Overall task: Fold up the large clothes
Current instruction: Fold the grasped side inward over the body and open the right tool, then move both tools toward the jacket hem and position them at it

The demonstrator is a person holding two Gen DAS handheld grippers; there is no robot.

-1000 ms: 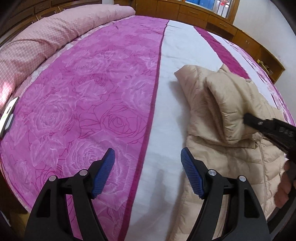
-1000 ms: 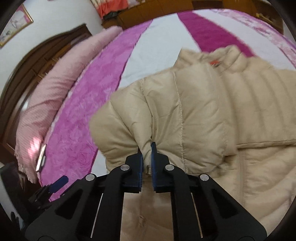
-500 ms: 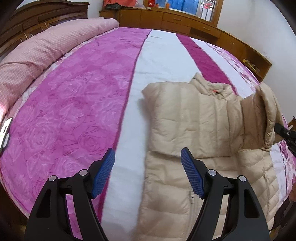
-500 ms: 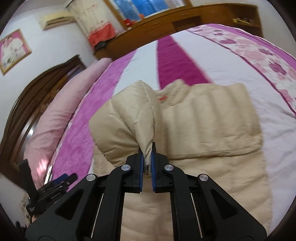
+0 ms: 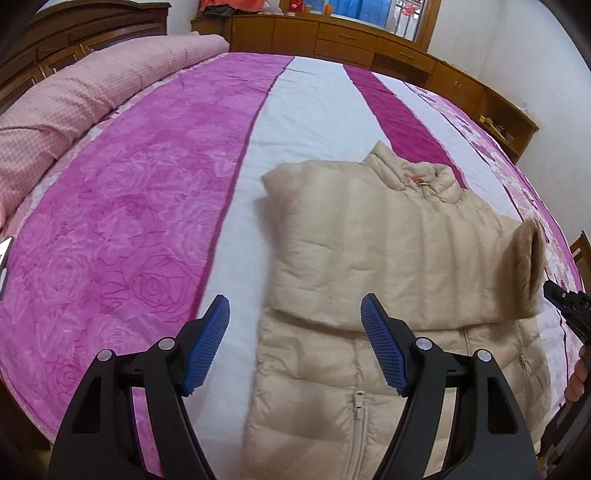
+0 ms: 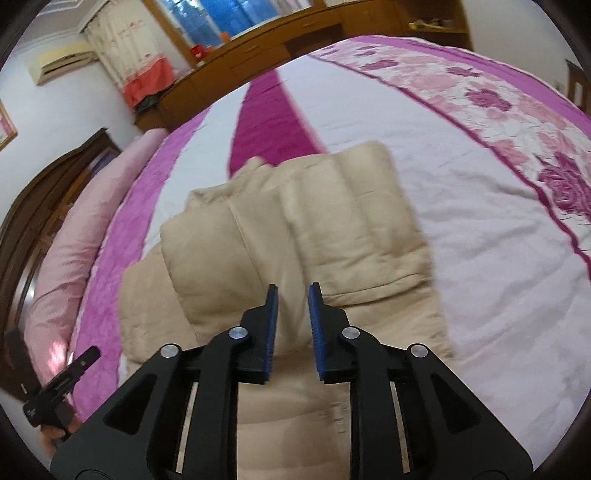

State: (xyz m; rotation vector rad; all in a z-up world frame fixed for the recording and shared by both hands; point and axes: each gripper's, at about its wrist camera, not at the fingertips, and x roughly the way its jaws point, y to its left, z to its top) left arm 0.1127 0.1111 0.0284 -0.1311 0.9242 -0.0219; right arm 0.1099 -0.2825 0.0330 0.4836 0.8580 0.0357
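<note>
Left wrist view: the left gripper (image 5: 294, 343) hangs above the near edge of the bed (image 5: 155, 206), its blue-padded fingers (image 5: 384, 350) spread wide with nothing between them. Below and ahead lies the beige puffer jacket (image 5: 369, 266), front up with its zipper (image 5: 357, 400) toward the viewer and its collar (image 5: 413, 173) away, resting mostly on the white stripe of the magenta rose-patterned bedspread. One sleeve is folded across the chest, and its cuff (image 5: 526, 258) stands up, blurred, at the jacket's right side. The black tip of the right gripper (image 5: 569, 306) shows just beside that cuff at the frame's right edge. A long pink bolster (image 5: 85, 96) runs along the far left of the bed, below a dark wooden headboard (image 5: 74, 33); wooden cabinets (image 5: 332, 37) line the wall beyond. Right wrist view: the right gripper (image 6: 292, 328) is poised over the folded sleeve (image 6: 295, 229), its fingers (image 6: 271, 321) parted by a narrow gap and closed on nothing; whether the pads brush the fabric cannot be told. The jacket (image 6: 303, 410) extends beneath and toward the viewer. The left gripper (image 6: 59, 391) appears at lower left, held in a hand (image 6: 55, 435).
</note>
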